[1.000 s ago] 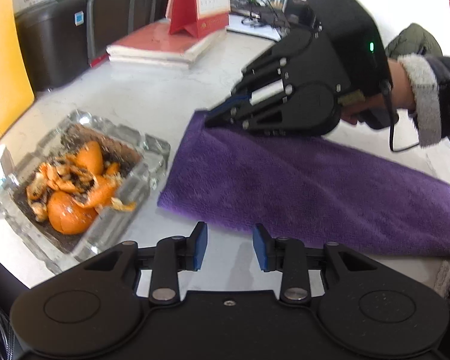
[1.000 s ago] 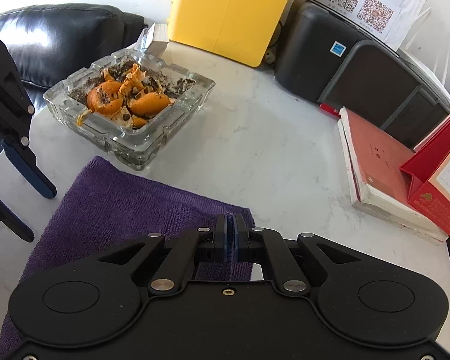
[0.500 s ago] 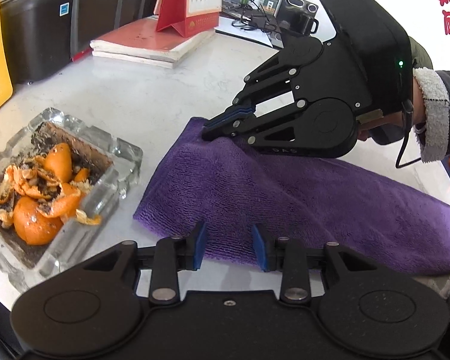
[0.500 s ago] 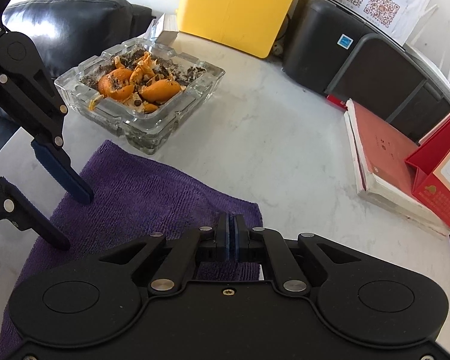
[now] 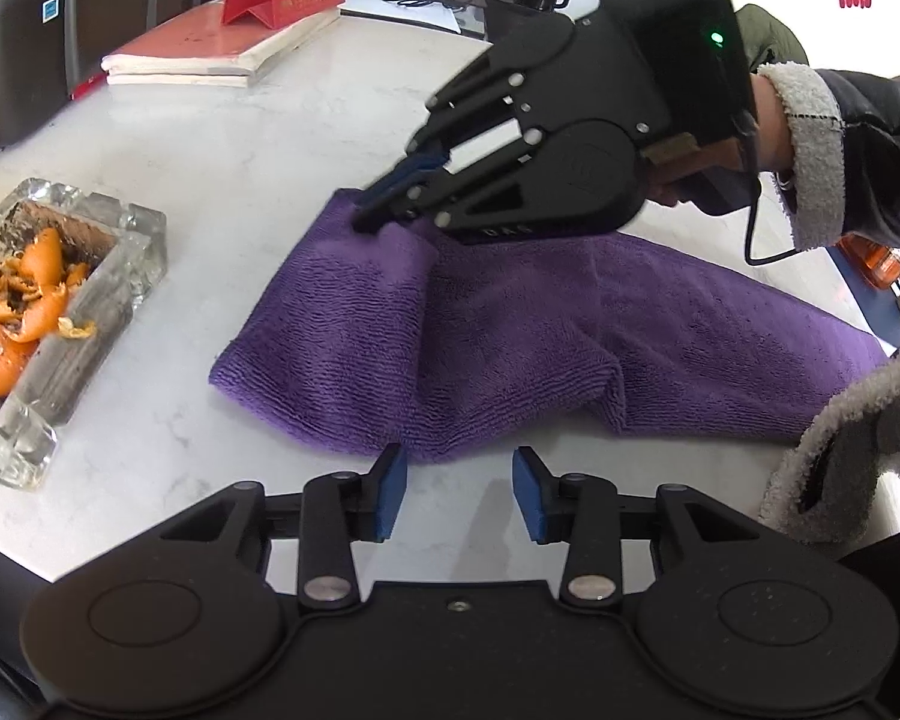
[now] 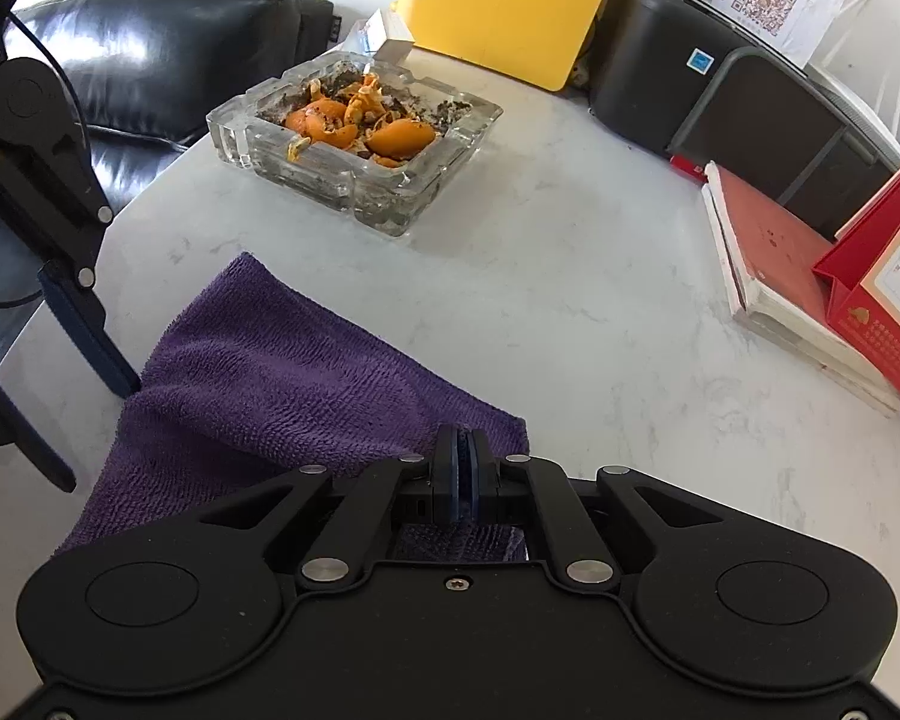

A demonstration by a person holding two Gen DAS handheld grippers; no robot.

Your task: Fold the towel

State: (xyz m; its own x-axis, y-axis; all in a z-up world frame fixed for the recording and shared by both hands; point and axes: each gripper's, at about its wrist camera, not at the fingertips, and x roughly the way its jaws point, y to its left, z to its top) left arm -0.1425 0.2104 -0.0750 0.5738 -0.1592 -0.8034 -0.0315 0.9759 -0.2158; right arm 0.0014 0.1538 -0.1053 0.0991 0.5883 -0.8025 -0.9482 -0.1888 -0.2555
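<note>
My right claw (image 6: 463,468) is pinching the purple towel's (image 5: 450,324) far corner; my left (image 5: 459,495) is opening, empty, and should be catching the near edge squarely.

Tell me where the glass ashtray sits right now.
In the left wrist view the glass ashtray sits at the left edge of the white table, apart from the purple towel to its right.
</note>
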